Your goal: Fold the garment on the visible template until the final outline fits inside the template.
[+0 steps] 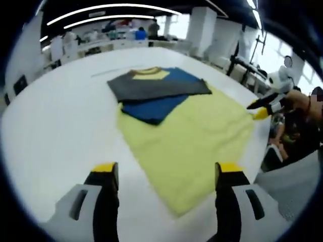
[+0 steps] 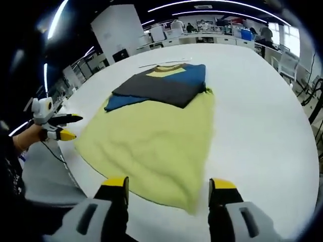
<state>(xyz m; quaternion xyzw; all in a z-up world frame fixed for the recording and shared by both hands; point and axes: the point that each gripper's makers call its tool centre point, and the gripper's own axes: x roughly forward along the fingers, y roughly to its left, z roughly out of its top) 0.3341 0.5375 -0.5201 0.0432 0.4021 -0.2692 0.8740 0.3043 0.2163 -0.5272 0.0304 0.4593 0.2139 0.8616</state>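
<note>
Left gripper view: we held left gripper (image 1: 166, 174) and right gripper (image 2: 168, 187) jaws apart, empty. The yellow, blue and grey cloth garment (image 1: 176, 116) lay mid white table (image 1: 60, 126), sleeves folded in; lower body remained unfolded.

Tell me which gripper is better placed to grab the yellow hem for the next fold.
Probably the right gripper: its open fingers reach the garment's yellow edge; the left gripper hangs just off the opposite edge.

garment (image 1: 156, 91): 1 | yellow template cloth (image 1: 192, 146): 1 | table (image 1: 60, 126): 1 | tongs (image 1: 166, 174): 2
</note>
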